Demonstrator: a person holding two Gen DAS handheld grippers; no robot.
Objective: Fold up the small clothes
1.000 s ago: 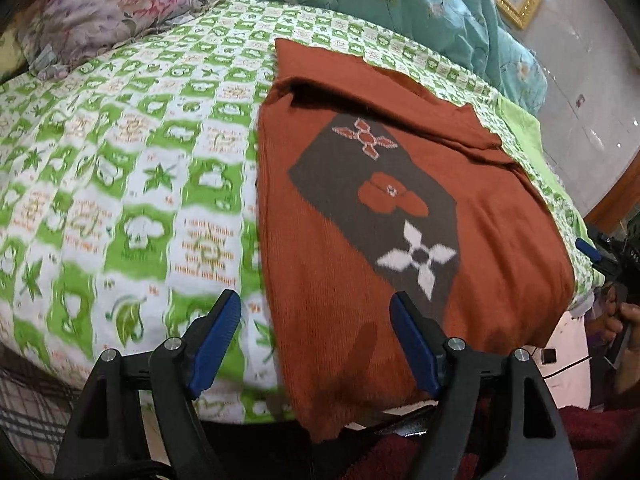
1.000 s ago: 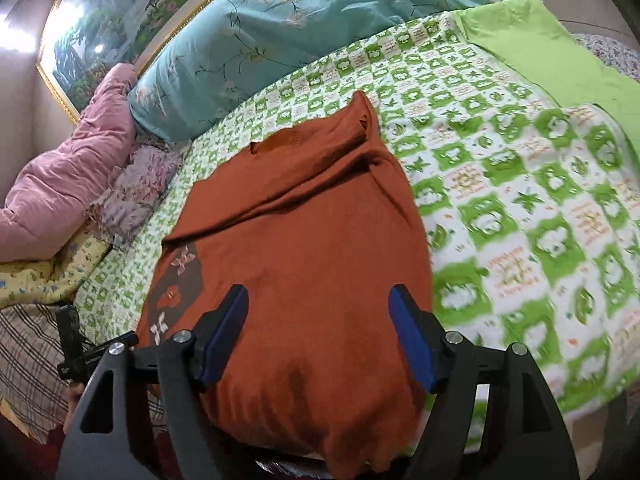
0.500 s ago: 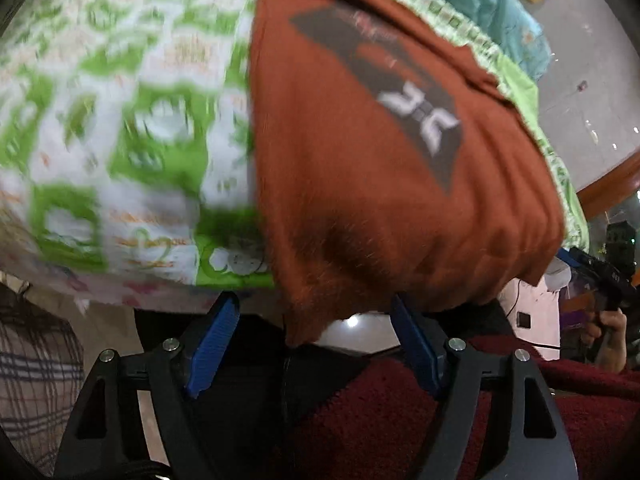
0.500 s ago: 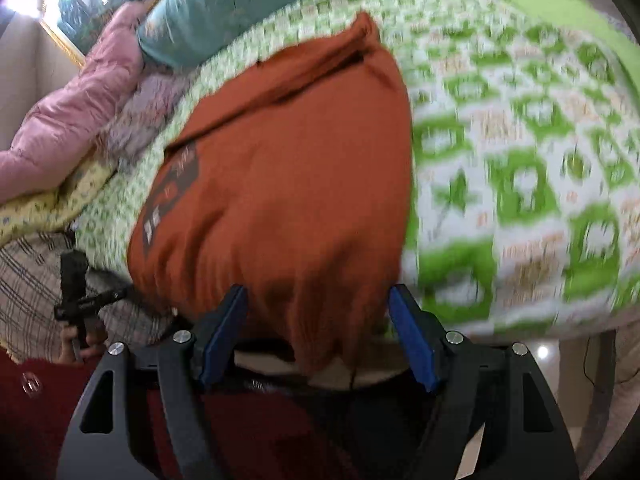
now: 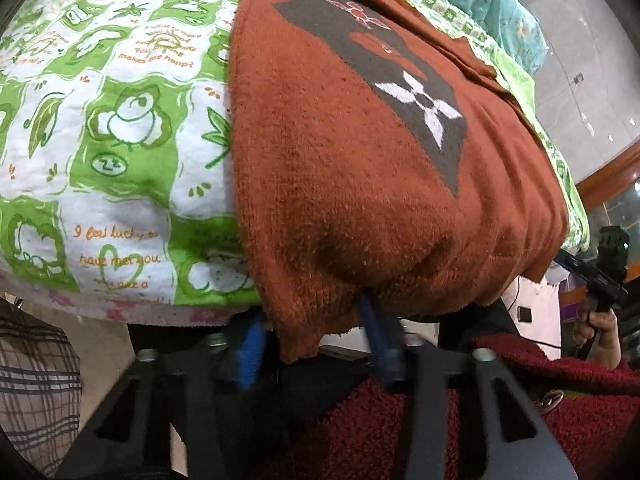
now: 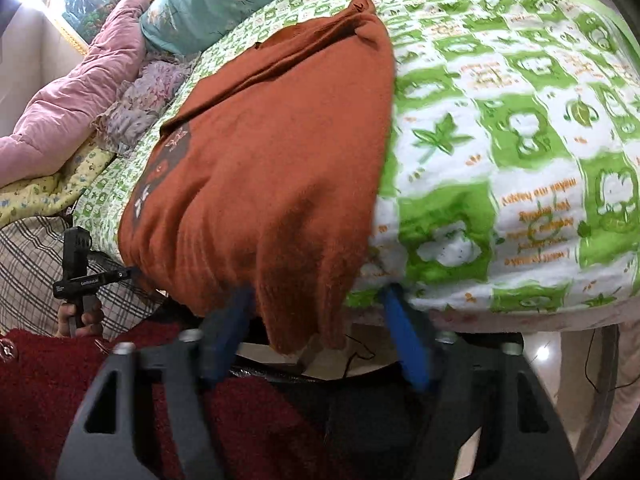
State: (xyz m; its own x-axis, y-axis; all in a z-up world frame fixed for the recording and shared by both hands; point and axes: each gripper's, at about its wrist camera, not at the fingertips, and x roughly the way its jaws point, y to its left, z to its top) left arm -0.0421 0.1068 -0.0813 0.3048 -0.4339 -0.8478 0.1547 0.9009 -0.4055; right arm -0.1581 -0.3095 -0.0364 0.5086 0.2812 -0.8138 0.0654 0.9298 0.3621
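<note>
Left wrist: both grippers (image 5: 316,344) (image 6: 324,332) gape under sweater (image 5: 360,160) hem.

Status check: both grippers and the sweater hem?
Left gripper and right gripper open, astride hanging corners of sweater. Not clamped yet. Hem overhangs the bed edge. Nothing in the way.

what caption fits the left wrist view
Left tool open around the hem corner of a rust sweater hanging off the green-patterned bedspread.

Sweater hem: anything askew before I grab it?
Yes. The rust sweater droops over the bed edge, its hem uneven, one corner hanging lowest between the open left gripper; the right gripper likewise straddles a corner.
</note>
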